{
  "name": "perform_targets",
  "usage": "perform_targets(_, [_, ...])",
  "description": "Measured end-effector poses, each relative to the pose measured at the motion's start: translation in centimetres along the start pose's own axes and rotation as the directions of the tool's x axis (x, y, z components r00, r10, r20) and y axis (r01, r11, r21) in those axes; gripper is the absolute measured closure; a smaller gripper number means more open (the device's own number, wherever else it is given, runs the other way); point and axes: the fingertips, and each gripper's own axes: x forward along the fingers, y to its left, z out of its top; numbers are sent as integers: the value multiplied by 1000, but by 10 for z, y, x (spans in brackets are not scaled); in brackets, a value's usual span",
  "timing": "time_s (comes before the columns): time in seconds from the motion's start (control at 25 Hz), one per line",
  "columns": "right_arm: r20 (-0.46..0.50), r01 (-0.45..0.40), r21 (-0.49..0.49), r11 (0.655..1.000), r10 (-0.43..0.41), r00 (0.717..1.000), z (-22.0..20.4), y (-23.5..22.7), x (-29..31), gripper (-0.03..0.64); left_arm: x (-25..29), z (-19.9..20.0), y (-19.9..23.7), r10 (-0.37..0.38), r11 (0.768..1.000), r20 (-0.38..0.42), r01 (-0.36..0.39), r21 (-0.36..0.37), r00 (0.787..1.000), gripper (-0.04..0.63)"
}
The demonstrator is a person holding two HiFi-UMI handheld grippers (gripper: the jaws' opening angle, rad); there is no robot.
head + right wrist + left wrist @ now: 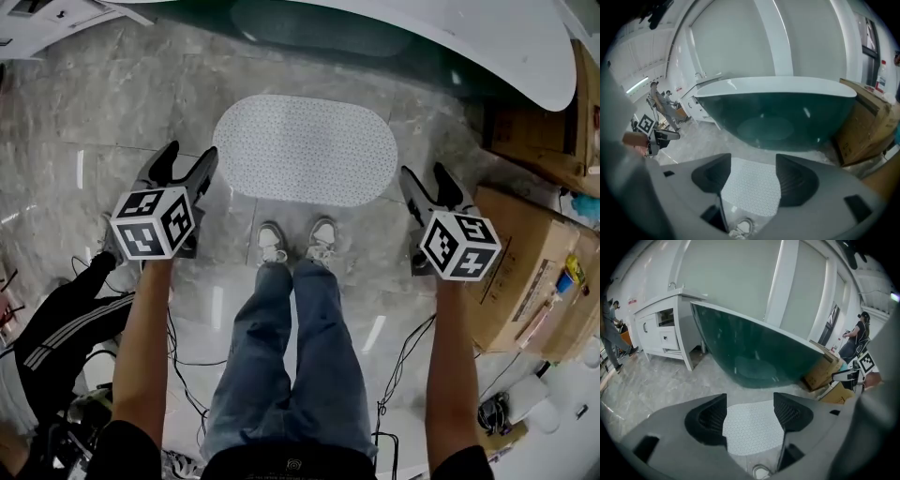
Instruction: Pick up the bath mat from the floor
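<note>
Marble floor (141, 103) rings the bath mat (305, 148), left tongs (191, 150) and right tongs (424, 172) flanking, open.

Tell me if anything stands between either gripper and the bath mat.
Nothing visible does. The bath mat lies flat on the floor, with the left gripper off its left end and the right gripper off its right end, both open and empty. The person's shoes stand by its near edge, outside both paths.

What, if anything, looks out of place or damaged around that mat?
The bath mat lies flat and whole on the floor before the bathtub; nothing spilled. The only oddities are cardboard boxes beside the tub and loose cables trailing across the floor behind the person's shoes.
</note>
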Motion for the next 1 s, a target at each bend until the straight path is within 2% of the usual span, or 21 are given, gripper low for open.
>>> perform_targets(0.16, [-40, -4, -7, 1000, 4, 999, -37, -12, 32, 311, 26, -27, 5, 0, 1000, -24, 0, -1, 1000, 260])
perform_targets(0.4, [-82, -2, -12, 1000, 1, 997, -86, -28, 75, 299, 69, -67, 14, 4, 999, -38, -2, 47, 999, 241])
perform_targets(0.68, [-124, -16, 7, 1000, 16, 992, -139, -51, 115, 282, 115, -149, 38, 26, 998, -101, -32, -53, 995, 210])
perform_targets(1.0, [-149, -4, 52, 999, 11, 989, -192, -83, 161, 256, 168, -206, 69, 45, 996, -135, -55, -76, 990, 190])
